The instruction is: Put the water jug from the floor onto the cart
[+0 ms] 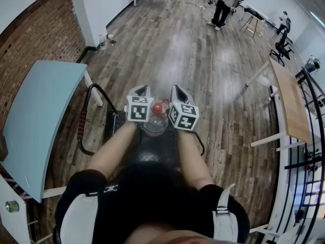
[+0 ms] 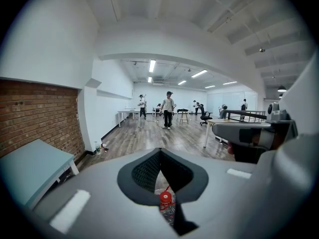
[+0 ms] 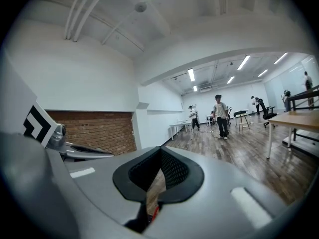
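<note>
Readable text: none.
Marker cubes point(image 1: 139, 108): square codes, no letters.
Sleeve emblem point(image 1: 110, 189): too small to read.

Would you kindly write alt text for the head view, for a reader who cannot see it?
Seen from above, the left claw and right claw, both shut, flank a clear water jug with a red cap, above a black cart on a wooden floor. A pale blue table stands at the left by a brick wall.

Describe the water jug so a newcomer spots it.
Right of the blue table stands a black cart with a looped handle. Over its deck, between the left claw and right claw, is the water jug: clear, alone with a red cap.
</note>
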Demonstrator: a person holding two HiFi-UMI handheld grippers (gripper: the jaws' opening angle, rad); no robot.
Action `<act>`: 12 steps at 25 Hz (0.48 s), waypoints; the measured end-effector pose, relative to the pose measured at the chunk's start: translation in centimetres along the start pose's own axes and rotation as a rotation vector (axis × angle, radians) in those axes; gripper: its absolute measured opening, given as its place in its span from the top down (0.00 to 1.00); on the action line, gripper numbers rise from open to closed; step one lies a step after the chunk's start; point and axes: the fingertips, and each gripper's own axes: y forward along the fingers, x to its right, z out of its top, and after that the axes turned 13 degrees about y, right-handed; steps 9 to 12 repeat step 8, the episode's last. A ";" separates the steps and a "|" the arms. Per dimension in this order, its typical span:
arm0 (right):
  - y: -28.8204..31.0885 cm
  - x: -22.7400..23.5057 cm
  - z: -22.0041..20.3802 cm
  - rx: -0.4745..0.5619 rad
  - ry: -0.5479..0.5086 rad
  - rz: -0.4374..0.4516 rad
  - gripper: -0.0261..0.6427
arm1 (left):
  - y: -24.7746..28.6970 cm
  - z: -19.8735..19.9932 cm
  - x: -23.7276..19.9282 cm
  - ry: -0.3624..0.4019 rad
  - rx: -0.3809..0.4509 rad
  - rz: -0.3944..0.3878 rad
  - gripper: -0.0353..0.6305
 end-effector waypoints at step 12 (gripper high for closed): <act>0.6 0.4 -0.3 -0.006 0.030 -0.008 0.94 | 0.6 -0.5 -1.2 -0.002 -0.020 0.005 0.95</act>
